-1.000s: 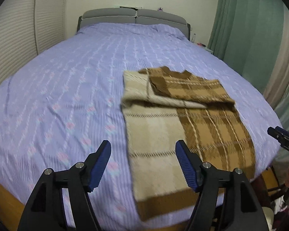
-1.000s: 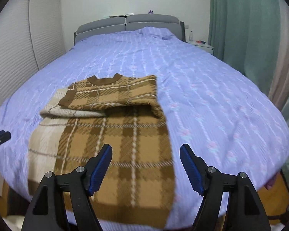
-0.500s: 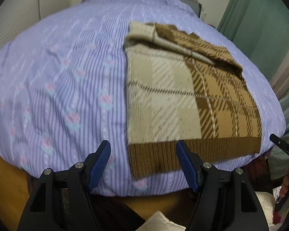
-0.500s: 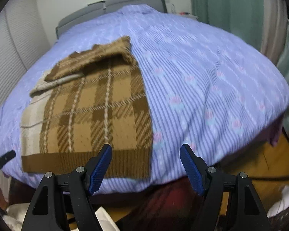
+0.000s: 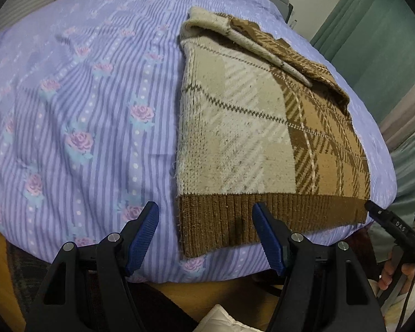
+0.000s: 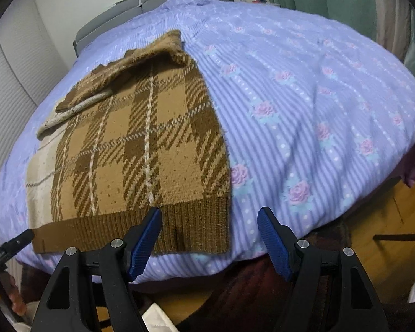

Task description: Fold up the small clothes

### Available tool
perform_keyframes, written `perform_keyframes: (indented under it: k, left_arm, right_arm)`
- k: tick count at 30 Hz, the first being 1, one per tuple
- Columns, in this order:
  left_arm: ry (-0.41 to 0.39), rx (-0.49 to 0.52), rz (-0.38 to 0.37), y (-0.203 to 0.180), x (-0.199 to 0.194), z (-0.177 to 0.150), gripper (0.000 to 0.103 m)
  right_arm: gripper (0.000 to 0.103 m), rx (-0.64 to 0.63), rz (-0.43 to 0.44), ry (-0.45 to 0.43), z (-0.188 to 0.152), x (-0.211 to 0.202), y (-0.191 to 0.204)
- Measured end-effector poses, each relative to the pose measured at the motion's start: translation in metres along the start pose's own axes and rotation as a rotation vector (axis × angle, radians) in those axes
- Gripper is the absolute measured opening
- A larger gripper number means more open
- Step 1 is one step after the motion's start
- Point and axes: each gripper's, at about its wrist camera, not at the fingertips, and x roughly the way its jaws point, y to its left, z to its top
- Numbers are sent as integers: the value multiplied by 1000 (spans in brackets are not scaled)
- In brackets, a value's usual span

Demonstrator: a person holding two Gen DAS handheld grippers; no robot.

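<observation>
Two grippers, both spread, neither pinching anything. Left gripper (image 5: 206,233) poised above the sweater's (image 5: 235,138) near left corner, blue pads well apart, the ribbed hem (image 5: 221,221) showing in the gap between them but no contact visible. Right gripper (image 6: 209,239) over the hem's near right corner, jaws just been narrowing yet parted, nothing clamped; left pad in front of the ribbing, right pad out over bare bedspread (image 6: 318,110).

Left of the sweater: broad stretch of lilac striped bedspread with rose print, free of clutter. Right of the sweater: same open cover, running to the mattress's rounded side. Near edge of the bed just behind the hem, cover dropping away there to a wooden floor (image 6: 387,207); hem lying close along that drop. Green curtain (image 5: 373,27) beyond the bed's right side, grey headboard (image 6: 152,2) at the far end, well apart from the sweater.

Sweater flat on the bedspread, toward the near edge of the bed, already folded into a long narrow panel. Cream plaid on its left portion, tan and brown plaid on its right, dark brown ribbed hem across the near end. Far end doubled up: sleeve folded across the top, lying in a soft ridge, cream edge peeping from under brown check.
</observation>
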Motion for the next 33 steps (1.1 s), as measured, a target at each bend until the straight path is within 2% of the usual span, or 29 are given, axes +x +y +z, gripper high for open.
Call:
perform_keyframes:
  k: [12,14,17,19,23,26,33]
  left_arm:
    - [32,6,-10,-2,24,6,69]
    - [32,18,-27,-3,23,5,52]
    - [42,17,-69,-4,23,5,38]
    - [49,3,-89,-2,25,6,34]
    - [49,-5,-88,0,20,8,20]
    - [25,1,-89,-2,8,9,12]
    - [-112,56,-175,-28,-44,25,11]
  right_arm:
    - [63,71,47,95,1,33,-8]
    - [61,78,51,104,2,37,-8]
    - [46,89,76,115,3,40,-9]
    - [41,86,88,121,3,41,-7]
    - [14,81,110,140,3,41,-5]
    - [12,77,100,137,4,35,-2]
    - [11,95,189,16,20,-18,6]
